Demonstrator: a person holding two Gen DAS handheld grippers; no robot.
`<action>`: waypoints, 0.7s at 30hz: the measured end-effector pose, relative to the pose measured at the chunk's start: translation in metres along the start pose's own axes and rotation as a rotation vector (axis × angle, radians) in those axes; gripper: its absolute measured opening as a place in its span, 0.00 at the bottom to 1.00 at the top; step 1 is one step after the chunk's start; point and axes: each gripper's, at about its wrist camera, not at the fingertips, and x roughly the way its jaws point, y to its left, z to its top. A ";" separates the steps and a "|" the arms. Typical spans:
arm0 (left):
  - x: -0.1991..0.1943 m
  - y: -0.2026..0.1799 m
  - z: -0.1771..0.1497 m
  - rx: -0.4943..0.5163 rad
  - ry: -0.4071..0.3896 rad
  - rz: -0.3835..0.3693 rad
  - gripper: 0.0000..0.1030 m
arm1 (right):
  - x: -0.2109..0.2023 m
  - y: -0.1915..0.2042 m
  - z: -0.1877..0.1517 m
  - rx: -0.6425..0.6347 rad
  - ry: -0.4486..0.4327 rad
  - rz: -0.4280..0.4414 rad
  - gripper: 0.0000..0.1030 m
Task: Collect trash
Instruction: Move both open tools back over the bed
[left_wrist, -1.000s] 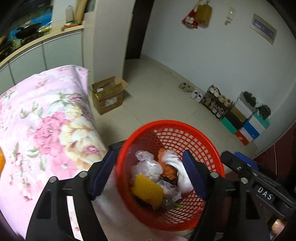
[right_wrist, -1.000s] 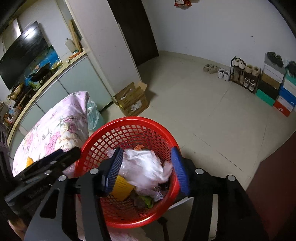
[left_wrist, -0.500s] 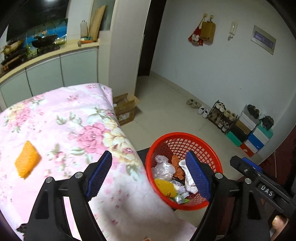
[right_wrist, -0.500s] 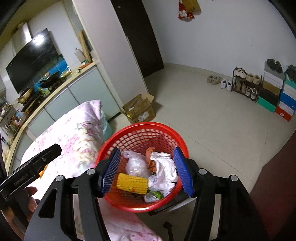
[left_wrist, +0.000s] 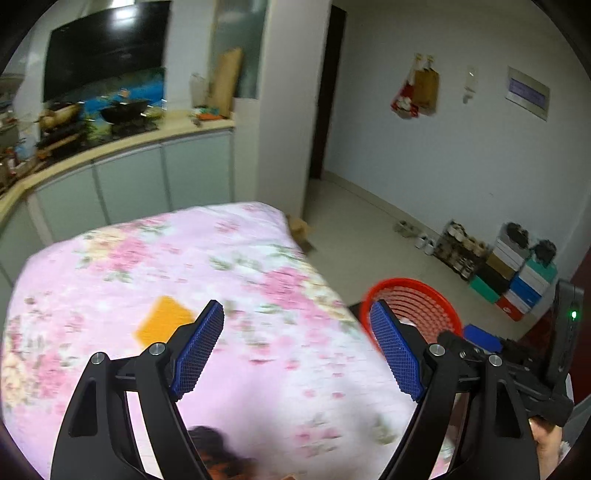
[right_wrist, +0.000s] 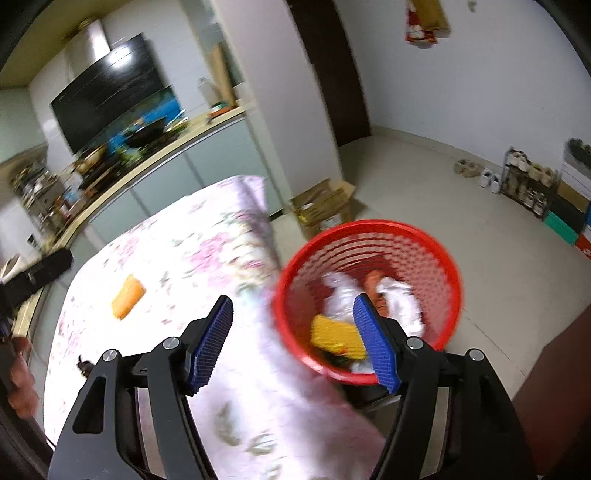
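Lying flat on the pink flowered cloth (left_wrist: 229, 280) that covers the desk is a small orange rectangle sponge (left_wrist: 162, 319). Its long side runs slanted, from the near left up toward the far right. The round red plastic mesh basket (right_wrist: 417, 240) stands just beside the desk's right edge, well apart from the sponge. Inside the basket are crumpled white plastic bags (right_wrist: 400, 299) and a yellow foam net (right_wrist: 334, 332). The left hand-held gripper (left_wrist: 297, 347) is spread wide and holds nothing. The right hand-held gripper (right_wrist: 293, 341) is spread wide too, near the basket, and holds nothing.
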 end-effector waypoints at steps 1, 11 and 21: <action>-0.005 0.011 0.000 -0.006 -0.007 0.017 0.77 | 0.001 0.009 -0.002 -0.013 0.003 0.013 0.65; -0.026 0.124 -0.017 -0.117 -0.019 0.196 0.77 | 0.018 0.107 -0.030 -0.196 0.061 0.149 0.74; -0.015 0.181 -0.046 -0.175 0.032 0.249 0.77 | 0.039 0.204 -0.077 -0.424 0.147 0.312 0.81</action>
